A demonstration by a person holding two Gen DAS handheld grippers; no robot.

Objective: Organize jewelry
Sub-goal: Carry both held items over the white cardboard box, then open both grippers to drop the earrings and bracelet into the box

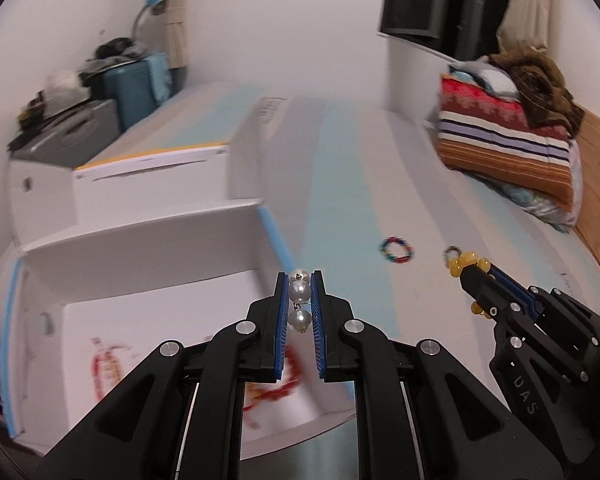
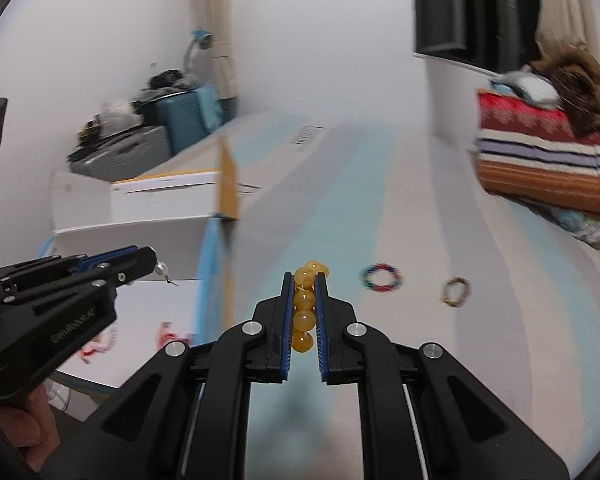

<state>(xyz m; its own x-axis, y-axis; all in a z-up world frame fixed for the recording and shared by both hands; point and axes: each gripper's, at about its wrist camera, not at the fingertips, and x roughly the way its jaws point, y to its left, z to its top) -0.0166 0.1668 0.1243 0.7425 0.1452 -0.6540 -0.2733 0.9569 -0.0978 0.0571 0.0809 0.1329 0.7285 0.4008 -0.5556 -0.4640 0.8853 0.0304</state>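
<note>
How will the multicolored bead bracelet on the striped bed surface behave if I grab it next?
The multicolored bracelet is a loop of small beads, so it will probably go floppy and sag from wherever it is pinched. It looks light. The yellow bead strand in the right gripper shows round beads fit between the pads; they may slip.

I see plain white walls [image 2: 320, 40] and a dark window [image 2: 472, 8] with cream curtains [image 1: 176, 12]. Folded striped blankets [image 1: 504, 140] sit right; a blue desk lamp [image 2: 198, 46] stands far left.
</note>
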